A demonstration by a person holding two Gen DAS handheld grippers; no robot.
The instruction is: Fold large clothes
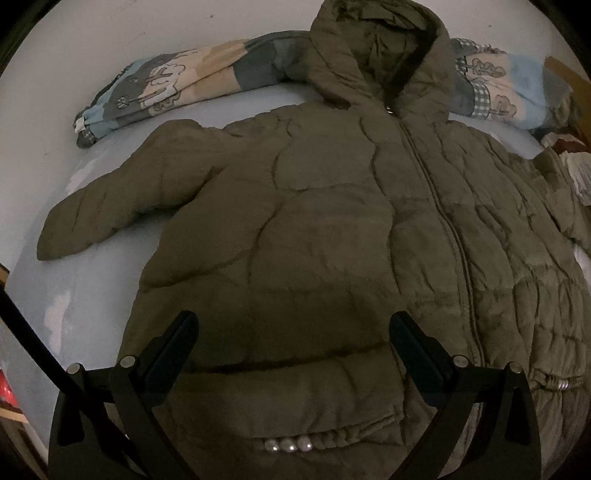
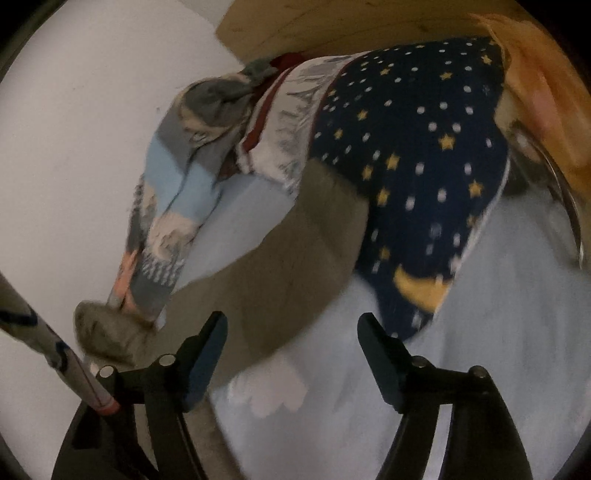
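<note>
An olive puffer jacket [image 1: 332, 221] lies flat and zipped on a pale blue bedsheet [image 1: 92, 288], its hood [image 1: 376, 55] at the far end and one sleeve [image 1: 122, 199] spread to the left. My left gripper [image 1: 294, 321] hovers open over the jacket's lower front, nothing between its fingers. In the blurred right wrist view, the other olive sleeve [image 2: 295, 240] runs out from under a navy star-patterned cloth [image 2: 413, 166]. My right gripper [image 2: 291, 319] stands open just above that sleeve's near edge and the sheet, holding nothing.
A rolled patterned blanket [image 1: 177, 85] lies behind the hood along a white wall [image 1: 110, 37]; it shows again as the blanket [image 2: 173, 206]. A wooden headboard [image 2: 332, 26] and orange cloth [image 2: 546, 81] sit beyond. A grey rod [image 2: 55, 347] crosses the lower left.
</note>
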